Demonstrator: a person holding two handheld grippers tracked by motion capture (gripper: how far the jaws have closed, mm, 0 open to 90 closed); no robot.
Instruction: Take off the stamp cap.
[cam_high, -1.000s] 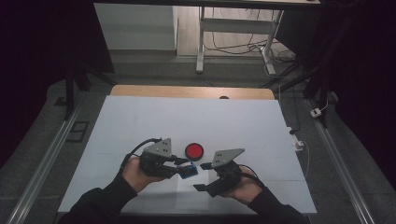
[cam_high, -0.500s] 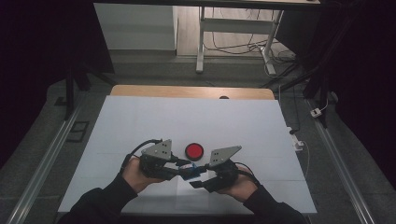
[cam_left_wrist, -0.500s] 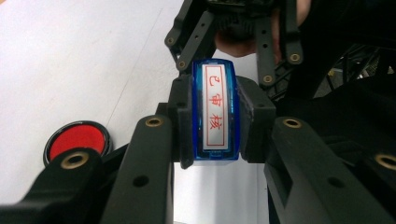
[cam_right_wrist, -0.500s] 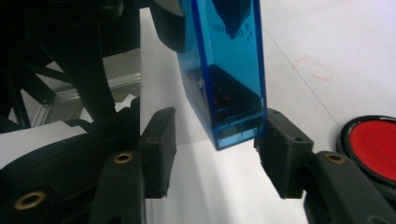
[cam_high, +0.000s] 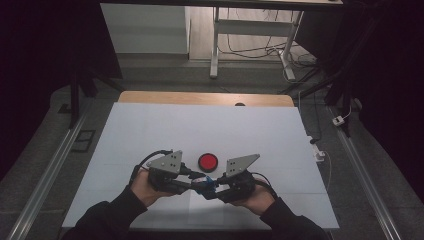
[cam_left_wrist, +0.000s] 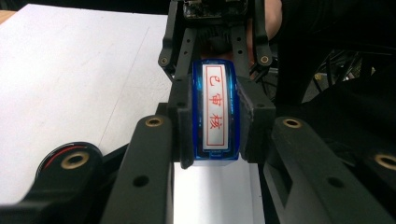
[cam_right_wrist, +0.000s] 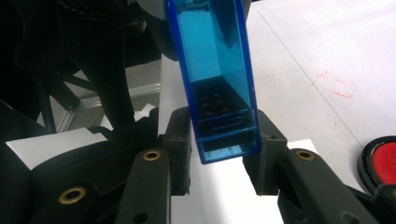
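Left hand-held gripper (cam_high: 192, 181) and right hand-held gripper (cam_high: 209, 189) tip-to-tip, jaws clamped.

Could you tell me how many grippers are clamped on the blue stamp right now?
2: the left gripper pinches the blue stamp at its labelled end, and the right gripper grips its other end.

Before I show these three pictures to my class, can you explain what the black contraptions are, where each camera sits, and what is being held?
A person holds a hand-operated claw in each hand: left claw, right claw. The high view looks down on the white table. The other two cameras ride on the claws, looking along their black jaws. Between the claws is a blue stamp with red characters on its white face; both claws appear shut on it, one at each end. A red ink pad lies on the table just beyond.
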